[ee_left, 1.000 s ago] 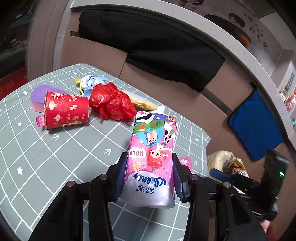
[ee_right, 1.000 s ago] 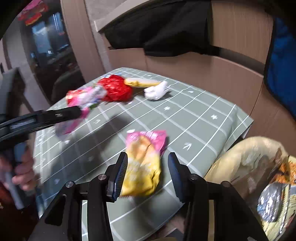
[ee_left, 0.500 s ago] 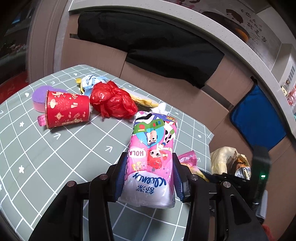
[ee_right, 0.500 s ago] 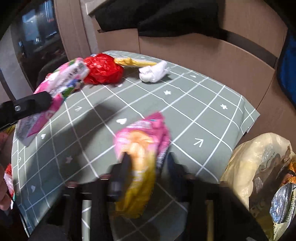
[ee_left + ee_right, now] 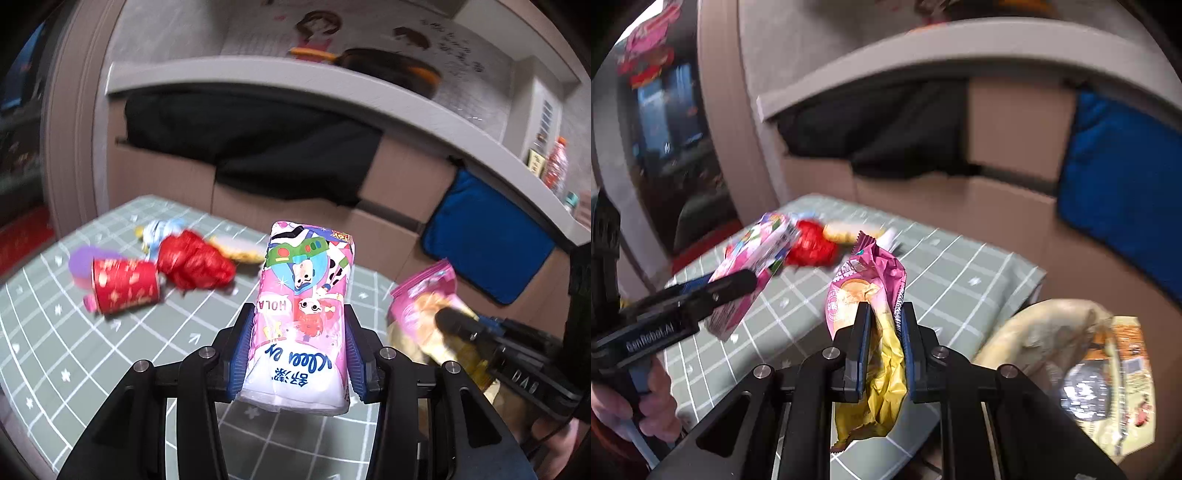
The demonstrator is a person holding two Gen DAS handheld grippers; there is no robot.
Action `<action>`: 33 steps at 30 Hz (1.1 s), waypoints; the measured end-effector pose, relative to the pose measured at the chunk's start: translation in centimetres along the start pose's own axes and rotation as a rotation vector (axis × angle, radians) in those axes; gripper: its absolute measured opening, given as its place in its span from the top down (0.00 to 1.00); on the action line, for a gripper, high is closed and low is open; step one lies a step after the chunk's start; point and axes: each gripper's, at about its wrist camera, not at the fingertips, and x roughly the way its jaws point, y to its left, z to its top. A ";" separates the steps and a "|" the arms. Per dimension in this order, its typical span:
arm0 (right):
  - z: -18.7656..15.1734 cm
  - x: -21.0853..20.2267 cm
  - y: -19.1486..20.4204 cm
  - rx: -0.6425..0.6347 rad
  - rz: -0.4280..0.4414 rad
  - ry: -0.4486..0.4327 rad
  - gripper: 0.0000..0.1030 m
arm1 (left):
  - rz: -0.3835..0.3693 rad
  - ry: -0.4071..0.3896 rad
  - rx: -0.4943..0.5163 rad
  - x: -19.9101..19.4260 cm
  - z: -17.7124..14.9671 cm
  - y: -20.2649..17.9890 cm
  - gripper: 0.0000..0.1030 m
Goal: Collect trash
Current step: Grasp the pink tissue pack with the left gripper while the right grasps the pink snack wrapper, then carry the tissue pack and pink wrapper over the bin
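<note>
Two grippers loaded — left gripper (image 5: 300,347) clamps tissue pack (image 5: 304,310), right gripper (image 5: 884,343) snack wrapper (image 5: 871,314)

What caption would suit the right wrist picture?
Right tool clamps a pink-and-yellow snack wrapper above the checked table, beside an open trash bag.

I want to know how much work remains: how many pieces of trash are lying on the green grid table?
5 visible: red paper cup, purple disc behind it, crumpled red bag, blue-white wrapper, yellow wrapper. The held packs may hide more.
</note>
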 end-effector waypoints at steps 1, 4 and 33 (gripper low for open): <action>0.1 -0.6 -0.2 0.005 -0.009 -0.015 0.87 | -0.012 -0.010 0.019 -0.4 0.2 -0.8 0.56; 0.4 -3.6 -1.1 0.018 -0.059 -0.082 0.87 | -0.044 -0.023 0.053 -1.1 0.7 -2.8 0.56; -4.2 -11.7 -14.3 0.247 -0.303 -0.200 0.86 | -0.307 0.147 0.228 8.6 -1.4 -18.7 0.56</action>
